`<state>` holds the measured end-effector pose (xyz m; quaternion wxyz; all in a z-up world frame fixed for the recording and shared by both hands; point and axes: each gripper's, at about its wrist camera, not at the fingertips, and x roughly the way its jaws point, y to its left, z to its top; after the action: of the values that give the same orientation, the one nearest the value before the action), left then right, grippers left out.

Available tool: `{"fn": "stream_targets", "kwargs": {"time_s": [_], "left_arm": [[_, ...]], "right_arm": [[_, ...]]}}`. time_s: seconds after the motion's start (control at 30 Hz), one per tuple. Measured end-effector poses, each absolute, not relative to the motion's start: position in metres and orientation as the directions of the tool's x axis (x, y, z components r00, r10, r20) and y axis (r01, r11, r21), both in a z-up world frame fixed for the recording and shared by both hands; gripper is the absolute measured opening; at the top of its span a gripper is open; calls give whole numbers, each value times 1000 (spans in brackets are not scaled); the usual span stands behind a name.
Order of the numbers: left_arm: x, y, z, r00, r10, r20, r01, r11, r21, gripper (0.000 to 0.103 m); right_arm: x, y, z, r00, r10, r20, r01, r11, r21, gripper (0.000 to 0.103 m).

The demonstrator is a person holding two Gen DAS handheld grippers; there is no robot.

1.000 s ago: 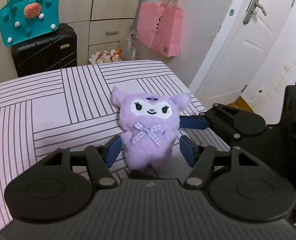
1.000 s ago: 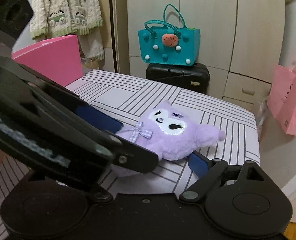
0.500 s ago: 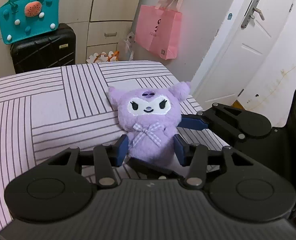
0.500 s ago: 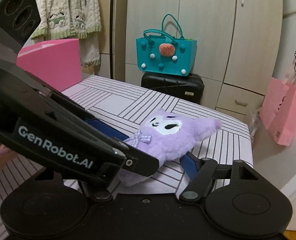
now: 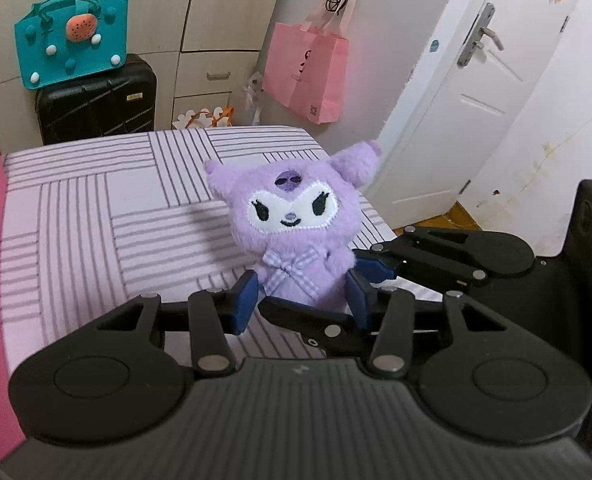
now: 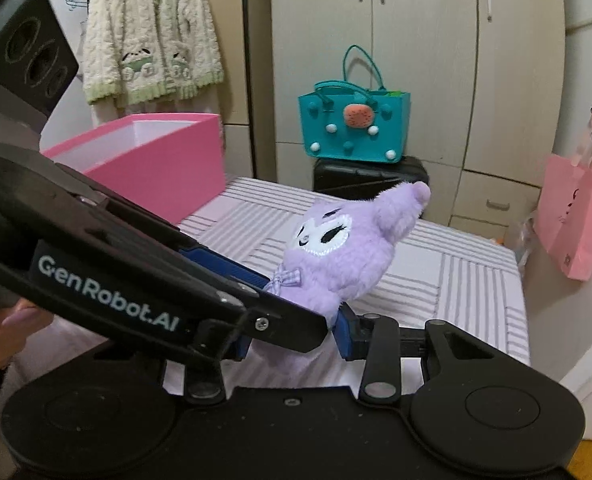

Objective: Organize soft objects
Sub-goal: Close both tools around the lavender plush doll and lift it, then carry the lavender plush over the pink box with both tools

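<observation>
The purple plush [image 5: 296, 224] sits upright between my left gripper [image 5: 302, 300]'s pads, clamped at the body, my right gripper [image 6: 292, 338] closing on it from its side, the pink box [image 6: 156, 168] beyond-left; a second ago it lay flat on the striped bed [image 5: 76, 220], unpinched.

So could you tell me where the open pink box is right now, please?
In the right wrist view, the open pink box sits at the left on the striped bed, beyond the purple plush toy.

Two close wrist views, angled down, crossing at the purple plush [image 5: 296, 224].
</observation>
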<state>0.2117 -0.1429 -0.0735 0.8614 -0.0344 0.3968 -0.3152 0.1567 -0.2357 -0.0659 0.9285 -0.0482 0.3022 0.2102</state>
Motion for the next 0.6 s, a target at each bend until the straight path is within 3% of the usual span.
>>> {"fn": "stream_targets", "kwargs": {"time_s": [0.6], "left_arm": [[126, -54, -4, 541, -541, -644, 465, 830, -307, 47]], "right_arm": [[96, -154, 7, 651, 496, -575, -600, 800, 11, 47]]}}
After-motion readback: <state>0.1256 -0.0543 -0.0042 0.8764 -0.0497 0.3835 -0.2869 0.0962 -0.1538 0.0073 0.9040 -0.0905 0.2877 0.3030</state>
